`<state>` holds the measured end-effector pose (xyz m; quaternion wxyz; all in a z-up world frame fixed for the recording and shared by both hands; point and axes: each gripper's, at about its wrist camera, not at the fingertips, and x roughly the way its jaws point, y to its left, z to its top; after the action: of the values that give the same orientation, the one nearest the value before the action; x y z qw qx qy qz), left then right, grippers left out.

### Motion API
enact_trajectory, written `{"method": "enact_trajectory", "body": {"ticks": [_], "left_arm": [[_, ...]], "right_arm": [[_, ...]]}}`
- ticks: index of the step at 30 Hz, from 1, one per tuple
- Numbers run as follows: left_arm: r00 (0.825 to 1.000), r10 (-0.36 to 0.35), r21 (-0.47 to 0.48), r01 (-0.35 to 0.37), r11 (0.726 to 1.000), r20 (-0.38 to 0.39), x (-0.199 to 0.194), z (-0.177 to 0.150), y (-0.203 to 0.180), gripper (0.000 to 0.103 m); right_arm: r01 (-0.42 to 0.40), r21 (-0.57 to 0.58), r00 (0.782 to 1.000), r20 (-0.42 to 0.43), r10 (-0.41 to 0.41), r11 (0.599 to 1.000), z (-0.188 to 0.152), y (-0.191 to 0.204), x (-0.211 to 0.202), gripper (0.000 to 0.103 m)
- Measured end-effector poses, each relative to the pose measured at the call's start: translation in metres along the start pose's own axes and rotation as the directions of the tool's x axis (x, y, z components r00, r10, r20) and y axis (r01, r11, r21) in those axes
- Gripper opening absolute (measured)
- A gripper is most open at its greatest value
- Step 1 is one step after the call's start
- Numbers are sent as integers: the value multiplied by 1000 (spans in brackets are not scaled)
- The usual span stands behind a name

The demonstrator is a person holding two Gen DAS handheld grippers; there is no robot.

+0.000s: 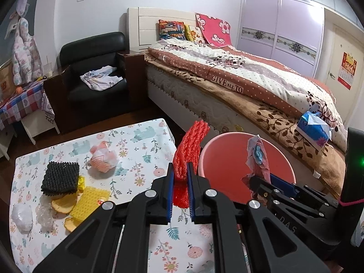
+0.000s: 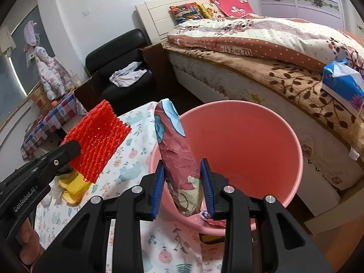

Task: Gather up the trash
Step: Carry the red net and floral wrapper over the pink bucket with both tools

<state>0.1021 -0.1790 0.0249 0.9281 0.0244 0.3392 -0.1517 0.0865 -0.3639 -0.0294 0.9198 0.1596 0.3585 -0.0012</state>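
Your left gripper [image 1: 180, 179] is clamped on a red foam net sleeve [image 1: 190, 150], which stands up between the blue pads above the right edge of the desk [image 1: 141, 141], just beside the bin. Your right gripper [image 2: 183, 188] is closed on a crumpled printed wrapper [image 2: 176, 152], maroon with blue flowers, and holds it upright over the near rim of the pink bin [image 2: 250, 136]; the wrapper's lower end hangs inside the bin's mouth.

Behind everything runs the bed [image 1: 227, 79] with its dotted quilt, and a black armchair [image 1: 95, 68] stands at its head end. A blue tissue pack [image 1: 314, 129] lies on the bed's brown blanket, near the bin.

On the desk's flowered cloth, the rest of the trash sits at your far left: a black foam net [image 1: 61, 177] lies on top of a yellow foam net [image 1: 91, 201] and some orange peel [image 1: 61, 203], with a white crumpled wad [image 1: 21, 217] at the edge. A pink-and-white crumpled bag [image 1: 104, 159] lies apart, nearer the middle
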Motion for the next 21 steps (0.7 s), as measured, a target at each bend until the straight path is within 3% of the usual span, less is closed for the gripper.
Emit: {"method": "enact_trajectory", "body": {"ticks": [21], "left_arm": [[999, -4, 51, 6, 999, -39, 35, 6, -31, 10]], "right_arm": [[42, 41, 999, -15, -41, 998, -2, -29, 11, 32]]}}
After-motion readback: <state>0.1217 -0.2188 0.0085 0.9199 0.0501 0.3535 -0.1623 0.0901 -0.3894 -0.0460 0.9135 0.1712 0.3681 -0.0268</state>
